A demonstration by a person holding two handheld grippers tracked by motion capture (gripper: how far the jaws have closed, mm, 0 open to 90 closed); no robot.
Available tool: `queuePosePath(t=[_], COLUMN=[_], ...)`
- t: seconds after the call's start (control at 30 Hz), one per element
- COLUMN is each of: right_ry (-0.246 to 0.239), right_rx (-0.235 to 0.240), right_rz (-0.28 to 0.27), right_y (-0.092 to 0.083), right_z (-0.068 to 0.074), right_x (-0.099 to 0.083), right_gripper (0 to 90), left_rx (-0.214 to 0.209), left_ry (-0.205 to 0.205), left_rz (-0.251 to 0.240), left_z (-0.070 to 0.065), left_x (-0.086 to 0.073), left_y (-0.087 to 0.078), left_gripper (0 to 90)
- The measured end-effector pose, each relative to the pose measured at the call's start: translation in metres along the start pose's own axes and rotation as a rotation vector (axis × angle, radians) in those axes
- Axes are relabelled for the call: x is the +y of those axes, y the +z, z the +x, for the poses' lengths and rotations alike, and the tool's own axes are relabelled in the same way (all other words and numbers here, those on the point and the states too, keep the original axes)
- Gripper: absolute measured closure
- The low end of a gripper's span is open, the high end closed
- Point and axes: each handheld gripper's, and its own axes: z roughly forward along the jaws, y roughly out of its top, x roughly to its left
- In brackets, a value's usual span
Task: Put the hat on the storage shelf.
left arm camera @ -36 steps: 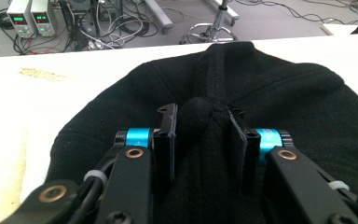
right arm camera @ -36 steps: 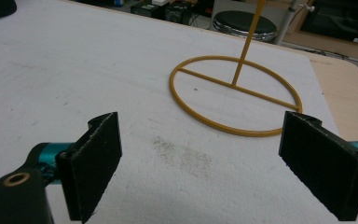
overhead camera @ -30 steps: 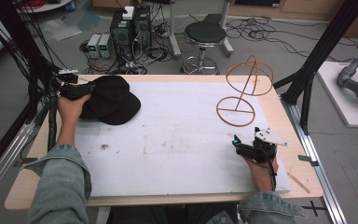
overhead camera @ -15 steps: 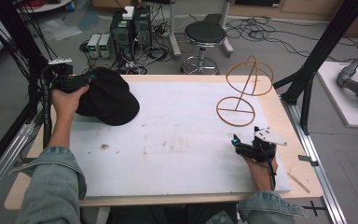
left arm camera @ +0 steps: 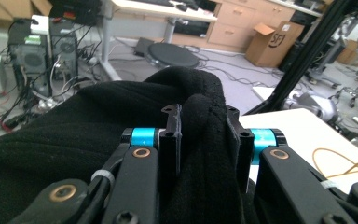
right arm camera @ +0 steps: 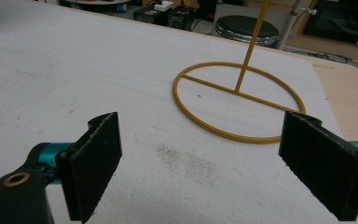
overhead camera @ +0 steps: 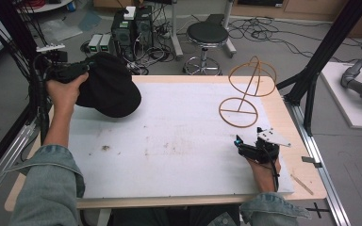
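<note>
High view, soft black cap (overhead camera: 111, 87), thin golden wire stand (overhead camera: 245, 94)

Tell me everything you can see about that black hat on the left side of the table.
The black hat looks like soft knitted or fleece fabric, plain, with no marking visible. It is bunched and folded, not lying flat. The left hand-held gripper is shut on a fold of it, the cloth bulging up between the jaws. From the high view it sits at the table's far left corner, partly lifted, its lower edge hanging over the white surface, and the person's left hand is right beside it.
</note>
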Motion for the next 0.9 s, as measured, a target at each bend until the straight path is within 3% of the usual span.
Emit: queuePosePath(t=[0.23,0.9], right_ry=[0.007,0.021], right_rx=[0.003,0.009], right_rz=[0.001,-0.007], right_y=[0.0,-0.001], right_z=[0.0,-0.001], right_x=[0.0,0.0], right_gripper=[12.8,12.8], left_rx=[-0.031,-0.17], left_ry=[0.05,0.118], left_rz=[-0.02,-0.077], left_z=[-0.03,-0.124], left_x=[0.026,0.089], left_y=[0.0,0.015], left_gripper=[71.9,71.8])
